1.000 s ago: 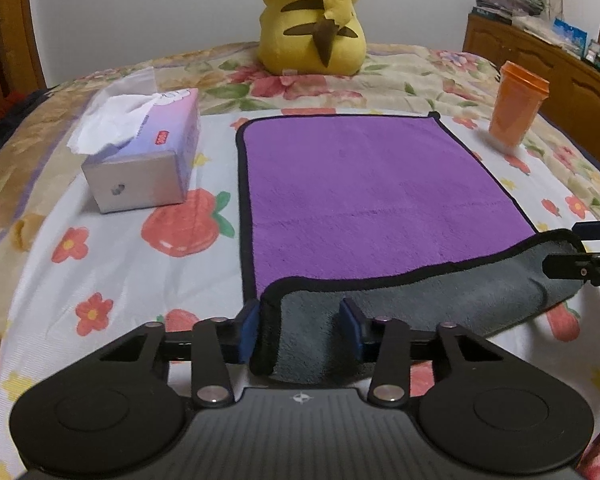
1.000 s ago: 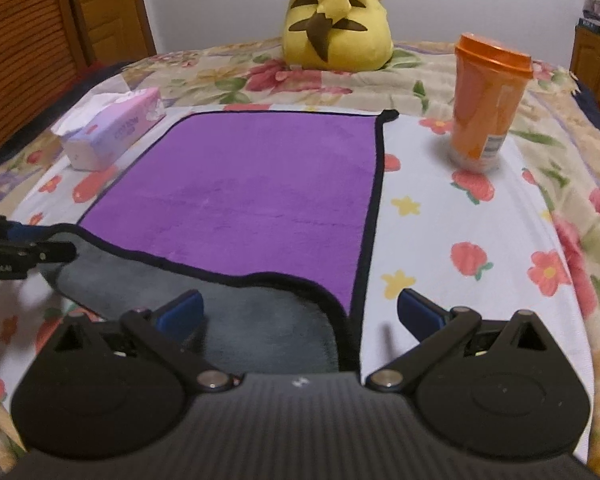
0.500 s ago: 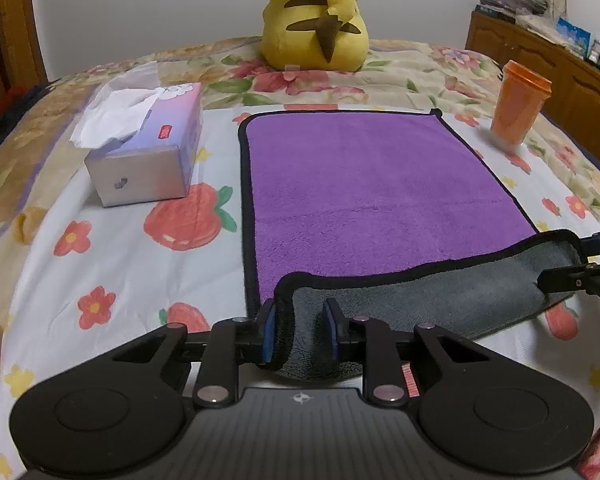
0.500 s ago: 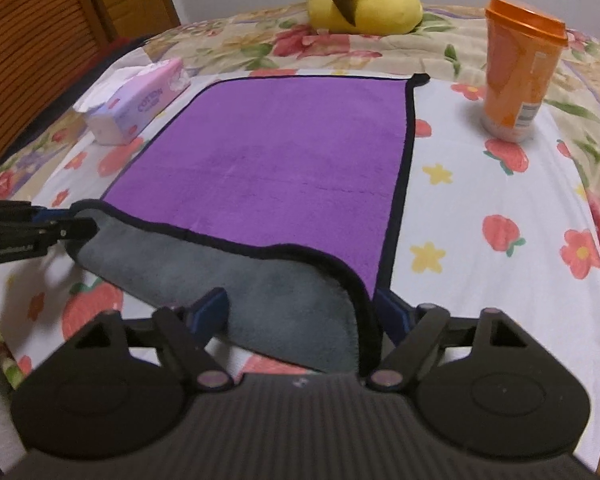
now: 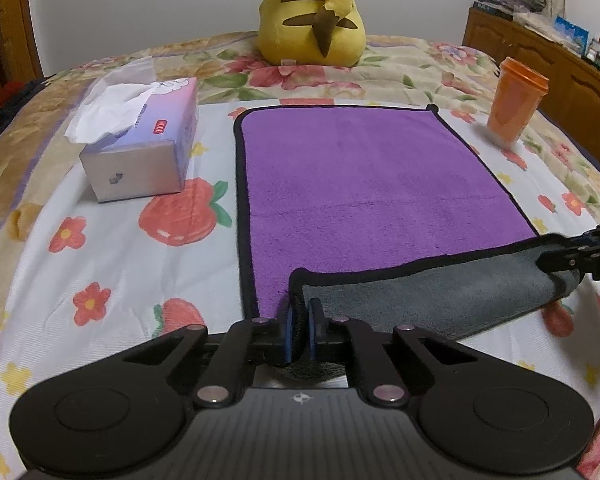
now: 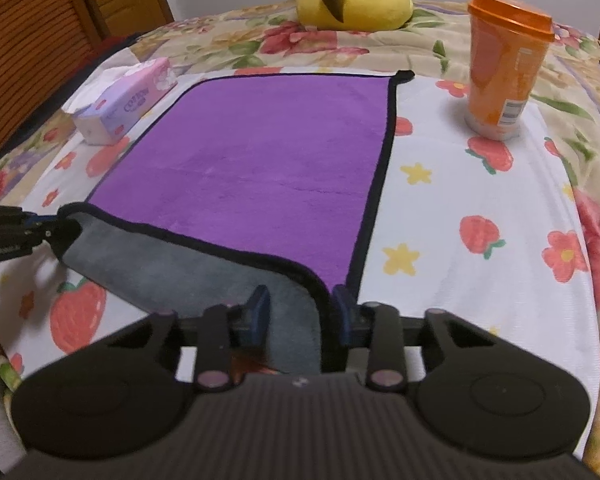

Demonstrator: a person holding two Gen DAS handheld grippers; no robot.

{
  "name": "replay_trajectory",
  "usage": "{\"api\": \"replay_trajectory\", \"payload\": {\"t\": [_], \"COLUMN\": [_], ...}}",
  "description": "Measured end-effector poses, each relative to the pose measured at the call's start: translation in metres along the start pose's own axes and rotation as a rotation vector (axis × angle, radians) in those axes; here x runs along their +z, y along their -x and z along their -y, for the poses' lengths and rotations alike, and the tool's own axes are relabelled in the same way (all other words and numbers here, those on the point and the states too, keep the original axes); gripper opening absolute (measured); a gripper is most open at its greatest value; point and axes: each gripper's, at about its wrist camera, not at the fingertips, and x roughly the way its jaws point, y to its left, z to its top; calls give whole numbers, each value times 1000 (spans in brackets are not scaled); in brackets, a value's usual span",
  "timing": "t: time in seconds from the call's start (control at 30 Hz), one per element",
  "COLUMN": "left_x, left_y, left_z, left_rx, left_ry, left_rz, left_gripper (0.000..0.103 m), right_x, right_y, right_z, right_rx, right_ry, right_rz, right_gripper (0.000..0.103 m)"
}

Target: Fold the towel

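A purple towel [image 5: 372, 184] with a black hem and grey underside lies flat on the bed; it also shows in the right wrist view [image 6: 260, 160]. Its near edge is turned up, showing grey. My left gripper [image 5: 299, 330] is shut on the near left corner. My right gripper [image 6: 300, 312] straddles the near right corner with its jaws partly closed; a gap still shows on the right side. The right gripper [image 5: 572, 254] also shows at the edge of the left wrist view, and the left gripper [image 6: 40, 232] shows in the right wrist view.
A tissue box [image 5: 140, 148] stands left of the towel. An orange lidded cup [image 6: 504, 64] stands to the right. A yellow plush toy [image 5: 312, 12] sits beyond the far edge. Wooden cabinets [image 5: 540, 64] line the right wall.
My left gripper has closed on the left corner. My right gripper's jaws have narrowed around the right corner. The near edge has lifted a little and come forward.
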Motion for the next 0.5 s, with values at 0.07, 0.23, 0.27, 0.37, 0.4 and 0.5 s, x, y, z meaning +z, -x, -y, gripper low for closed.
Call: {"api": "replay_trajectory", "payload": {"t": [0.07,0.23,0.27,0.37,0.4,0.5], "left_x": [1,3,3,4,5,8], "left_y": [2,8,9,13,14,20], "left_z": [1,6,8,10,10,10], "left_rx": [-4,-17,-19,-23,-24,-24], "left_ry": [-3,-28,-34,-38,-38,-35], "left_rz": [7,29,33,48,54,81], "left_gripper": [10,9,9,9,8,8], "right_x": [0,0,0,1,2,4], "right_y": [-1,1,1,4,5,9], "right_z": [-1,-1,-1,-1,-1,-1], "right_rx": [-10,-12,-13,-14,-14,-11], "right_ry": [7,19,20,24,26,26], "right_rz": [-8,-9,-8,6,15,39], "right_gripper": [27,16,11,7,5,5]}}
